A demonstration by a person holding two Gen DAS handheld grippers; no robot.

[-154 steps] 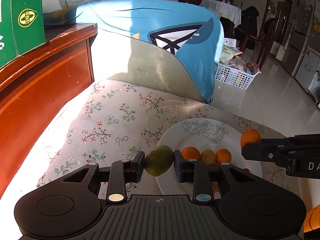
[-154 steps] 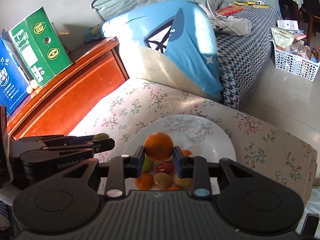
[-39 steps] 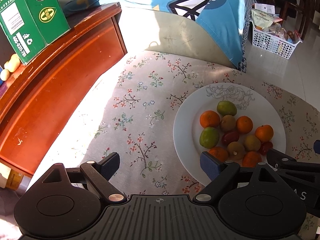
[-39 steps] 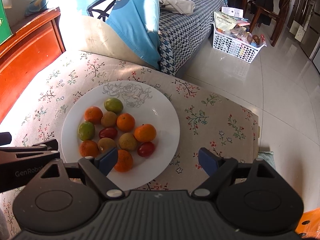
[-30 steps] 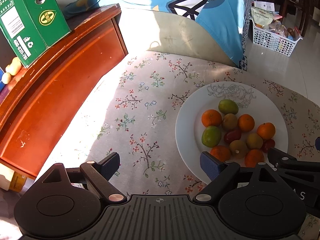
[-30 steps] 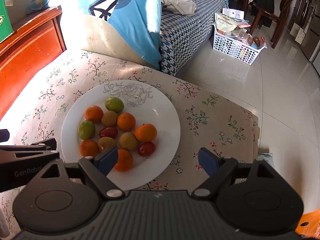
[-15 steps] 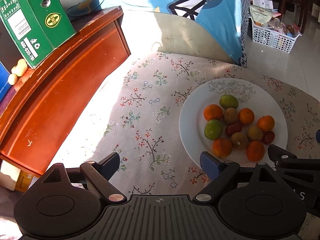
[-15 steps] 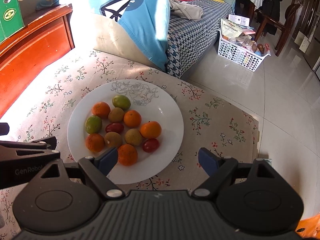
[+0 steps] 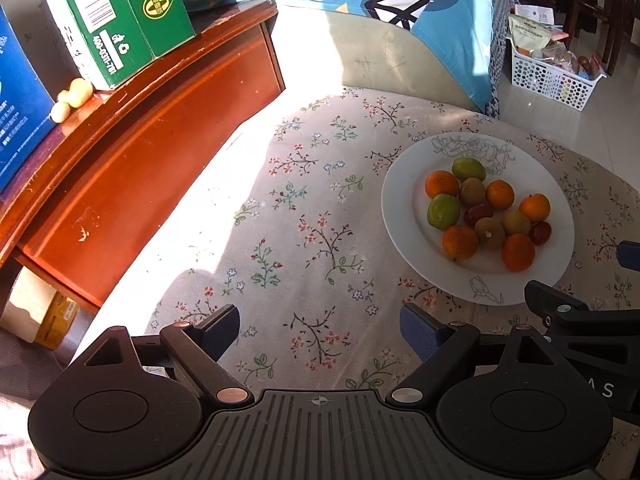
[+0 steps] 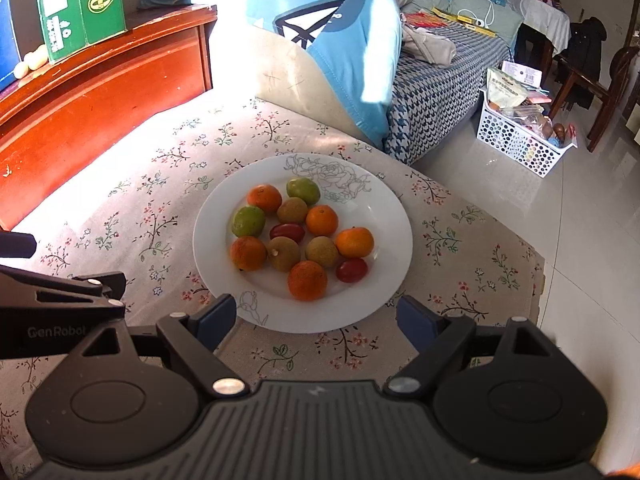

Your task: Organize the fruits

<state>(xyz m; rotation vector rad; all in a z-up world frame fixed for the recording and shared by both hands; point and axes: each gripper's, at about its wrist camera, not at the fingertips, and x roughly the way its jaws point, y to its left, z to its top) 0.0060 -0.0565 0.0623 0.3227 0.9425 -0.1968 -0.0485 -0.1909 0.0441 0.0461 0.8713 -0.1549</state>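
A white plate point(image 10: 384, 208) with a rose print sits on the floral tablecloth and holds several fruits: oranges point(image 10: 307, 280), green citrus point(image 10: 248, 221), brown kiwis point(image 10: 283, 254) and red dates point(image 10: 351, 270). The plate also shows in the left wrist view point(image 9: 404, 208). My right gripper point(image 10: 316, 322) is open and empty, just in front of the plate's near rim. My left gripper point(image 9: 320, 330) is open and empty over bare cloth, left of the plate. Each gripper shows at the edge of the other's view.
A red-brown wooden cabinet point(image 9: 160, 128) stands on the left with a green carton point(image 9: 120, 20) on top. A blue and beige cushion point(image 10: 320, 48) lies behind the table. A white basket point(image 10: 520, 144) sits on the tiled floor to the right.
Five seconds ago each gripper was shut on a fruit; both now stand open and empty, and those fruits lie on the plate. Over the last second both grippers have drawn back from the plate.
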